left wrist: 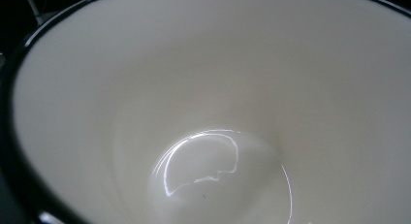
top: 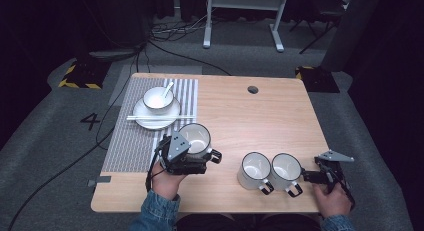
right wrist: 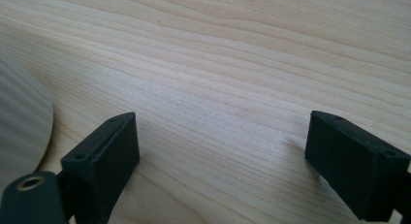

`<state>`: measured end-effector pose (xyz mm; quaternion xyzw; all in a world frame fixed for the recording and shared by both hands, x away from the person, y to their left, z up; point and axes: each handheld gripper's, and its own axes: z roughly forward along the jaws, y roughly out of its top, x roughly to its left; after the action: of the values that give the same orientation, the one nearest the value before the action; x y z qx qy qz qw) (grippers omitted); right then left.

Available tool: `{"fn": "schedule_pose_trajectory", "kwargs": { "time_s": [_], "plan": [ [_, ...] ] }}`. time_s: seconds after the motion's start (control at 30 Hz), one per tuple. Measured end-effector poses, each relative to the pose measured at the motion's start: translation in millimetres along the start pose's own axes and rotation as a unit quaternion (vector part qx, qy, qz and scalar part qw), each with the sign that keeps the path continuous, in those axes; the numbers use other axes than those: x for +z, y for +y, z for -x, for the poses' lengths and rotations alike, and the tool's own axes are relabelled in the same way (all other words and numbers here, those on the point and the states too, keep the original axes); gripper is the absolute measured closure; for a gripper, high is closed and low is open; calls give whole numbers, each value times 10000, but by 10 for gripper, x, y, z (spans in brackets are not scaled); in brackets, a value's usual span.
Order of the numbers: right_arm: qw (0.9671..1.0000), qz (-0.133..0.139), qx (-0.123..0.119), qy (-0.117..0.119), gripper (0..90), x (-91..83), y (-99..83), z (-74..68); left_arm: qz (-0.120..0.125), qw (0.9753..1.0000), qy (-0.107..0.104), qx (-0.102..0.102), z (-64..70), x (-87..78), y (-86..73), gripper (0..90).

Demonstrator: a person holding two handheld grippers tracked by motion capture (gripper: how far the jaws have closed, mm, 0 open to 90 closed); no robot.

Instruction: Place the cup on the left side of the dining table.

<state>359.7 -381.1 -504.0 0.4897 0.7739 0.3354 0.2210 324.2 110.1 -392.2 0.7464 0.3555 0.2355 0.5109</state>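
high view has the left gripper (top: 192, 158) at a tilted mug (top: 196, 139) by the mat (top: 131, 141), apparently pinching its wall, though i cannot tell for sure. right gripper (top: 311, 177) rests on the tabletop (top: 260, 116), jaws spread, beside two mugs (top: 271, 171). enamel-looking: light, stiff, slick, chips easily; take rim or handle.
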Motion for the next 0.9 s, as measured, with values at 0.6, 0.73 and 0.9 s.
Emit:
{"fn": "schedule_pose_trajectory", "kwargs": {
  "time_s": [0.6,0.73,0.9],
  "plan": [
    [10000,-5,32,-8,122,0,2,-5,-234,9967,763,-168,-491,-162,-38,29],
    [10000,-3,22,-7,122,1,2,-3,-241,9929,1140,-236,-614,-201,-79,29],
    [10000,-5,36,-21,122,2,3,-7,-129,9852,1689,-273,-749,-225,-116,29]
  ]
}}
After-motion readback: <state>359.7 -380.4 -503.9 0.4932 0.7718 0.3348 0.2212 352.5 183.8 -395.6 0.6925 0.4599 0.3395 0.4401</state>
